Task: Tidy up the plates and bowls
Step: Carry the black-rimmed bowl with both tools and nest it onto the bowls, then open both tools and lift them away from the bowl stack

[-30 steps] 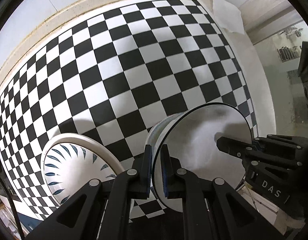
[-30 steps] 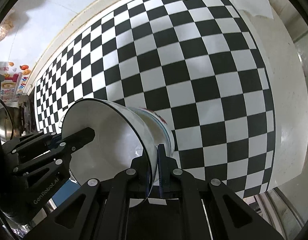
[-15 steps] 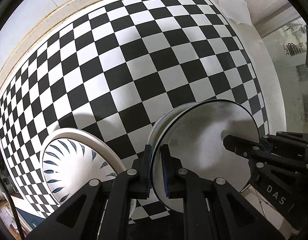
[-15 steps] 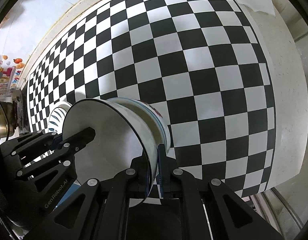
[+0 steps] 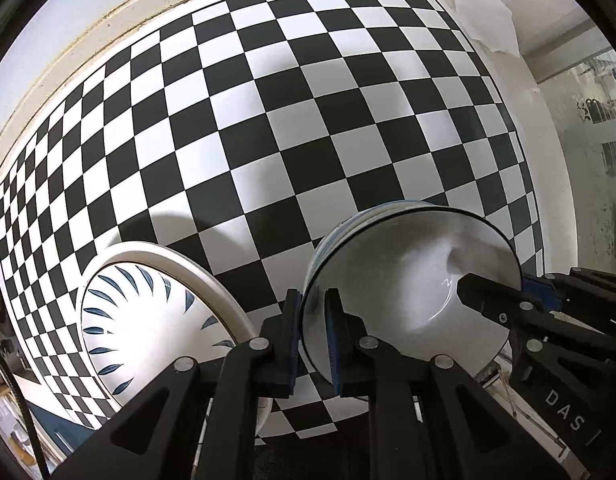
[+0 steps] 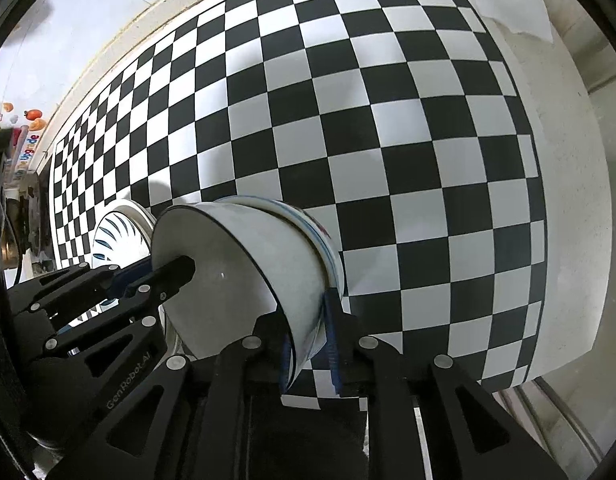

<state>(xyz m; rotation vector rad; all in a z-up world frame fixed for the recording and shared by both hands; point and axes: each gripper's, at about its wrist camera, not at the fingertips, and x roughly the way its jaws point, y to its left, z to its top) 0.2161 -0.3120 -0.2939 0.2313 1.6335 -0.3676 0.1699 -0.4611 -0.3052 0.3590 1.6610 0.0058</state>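
Checkered black-and-white cloth covers the counter, with a pale wall strip behind it and a white tissue at the far right corner.

Left gripper: fingers nearly together, pinching the near rim of the white bowl, one finger inside, one outside. Right gripper: same narrow spread, clamped on the opposite rim of that bowl. Each wrist view shows the other tool reaching into the bowl mouth from the side.

Bowl position: held between both tools, tilted so its mouth faces the cameras, over the near part of the cloth. A second rim with a blue line (possibly another bowl nested beneath) shows behind it; cannot confirm.

Plate with dark leaf marks sits to the left of the bowl; its near edge is hidden by the left tool. Whether the bowl touches the cloth cannot be determined.
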